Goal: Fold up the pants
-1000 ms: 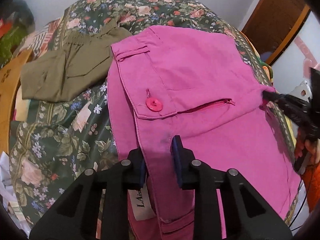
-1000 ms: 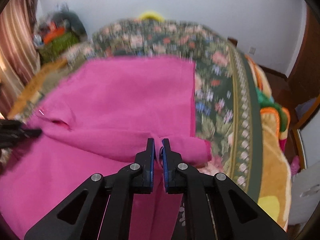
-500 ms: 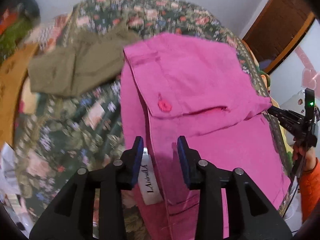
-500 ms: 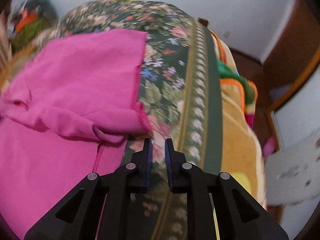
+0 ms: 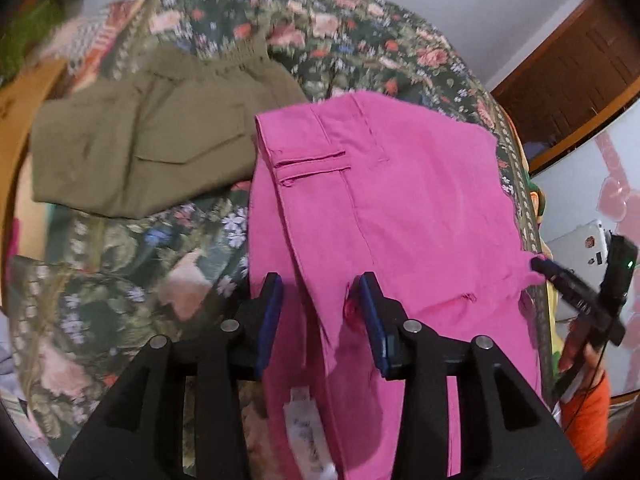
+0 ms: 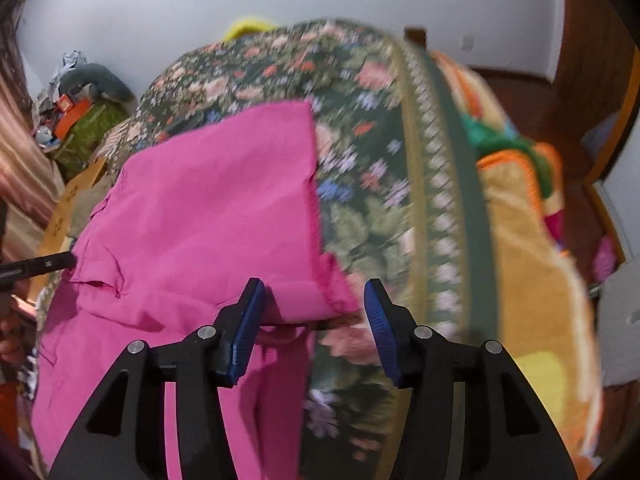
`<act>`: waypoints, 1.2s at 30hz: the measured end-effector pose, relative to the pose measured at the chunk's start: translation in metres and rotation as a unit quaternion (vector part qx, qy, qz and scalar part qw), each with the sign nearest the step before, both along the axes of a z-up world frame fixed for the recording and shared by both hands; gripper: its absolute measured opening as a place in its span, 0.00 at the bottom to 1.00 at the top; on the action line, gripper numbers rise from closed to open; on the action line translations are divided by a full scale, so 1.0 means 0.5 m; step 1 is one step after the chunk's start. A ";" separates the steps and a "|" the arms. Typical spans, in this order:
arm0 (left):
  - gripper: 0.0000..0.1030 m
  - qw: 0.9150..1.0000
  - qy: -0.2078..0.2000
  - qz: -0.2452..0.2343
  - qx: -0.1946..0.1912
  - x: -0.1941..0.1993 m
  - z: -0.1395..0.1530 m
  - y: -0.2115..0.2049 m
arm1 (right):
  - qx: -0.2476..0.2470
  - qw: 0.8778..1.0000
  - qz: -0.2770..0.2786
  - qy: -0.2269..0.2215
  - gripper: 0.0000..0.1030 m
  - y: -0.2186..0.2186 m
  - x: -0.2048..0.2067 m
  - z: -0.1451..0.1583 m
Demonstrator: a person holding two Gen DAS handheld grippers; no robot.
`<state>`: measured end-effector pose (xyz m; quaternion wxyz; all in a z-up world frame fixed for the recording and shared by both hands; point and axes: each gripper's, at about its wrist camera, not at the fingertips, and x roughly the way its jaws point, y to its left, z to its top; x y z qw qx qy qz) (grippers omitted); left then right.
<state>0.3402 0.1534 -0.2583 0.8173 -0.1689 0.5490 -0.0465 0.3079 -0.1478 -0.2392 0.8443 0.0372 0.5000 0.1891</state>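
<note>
Pink pants (image 5: 400,200) lie folded on the floral bedspread (image 5: 120,280), waistband and belt loop at the far left. My left gripper (image 5: 320,308) hangs over their near left edge. Its jaws are opening; pink cloth lies below and between the pads, and neither pad presses it. In the right wrist view the pink pants (image 6: 208,208) fill the left half. My right gripper (image 6: 314,316) is over their folded hem corner, its jaws opening wide, and the cloth rests loose on the bed. The right gripper (image 5: 540,266) also shows in the left wrist view, at the pants' right corner.
Folded olive pants (image 5: 152,144) lie on the bed to the left of the pink pair. An orange and yellow blanket (image 6: 528,240) hangs along the bed's right side. A wooden door (image 5: 568,80) stands beyond it. A cluttered pile (image 6: 80,120) sits by the wall at far left.
Both grippers went from shut on the pink cloth to open. The right one let go of the hem corner and spread wide. The left one slid along the pants' left edge.
</note>
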 end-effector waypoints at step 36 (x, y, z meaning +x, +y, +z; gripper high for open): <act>0.51 0.997 -0.039 0.039 0.060 0.170 0.012 0.092 | -0.034 0.995 0.045 -0.078 0.57 0.043 0.166 0.065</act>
